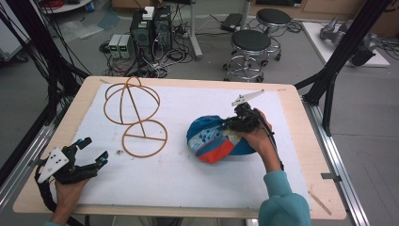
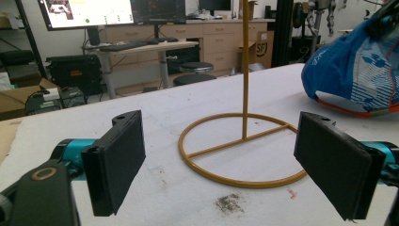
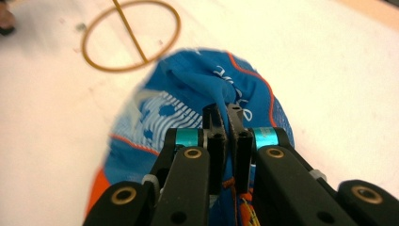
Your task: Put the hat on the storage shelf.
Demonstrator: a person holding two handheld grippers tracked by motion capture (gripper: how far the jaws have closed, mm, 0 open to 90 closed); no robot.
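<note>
High view: right gripper (image 1: 231, 123) pinches the blue, white and orange fabric cap (image 1: 214, 140) at its crown, apparently to lift it.

Left gripper view: left gripper (image 2: 221, 165) idles, jaws wide; gold wire hat stand (image 2: 244, 150) just ahead, unobstructed.

Right gripper view: jaws clamp a blue fabric fold; stand ring beyond, well clear.
</note>
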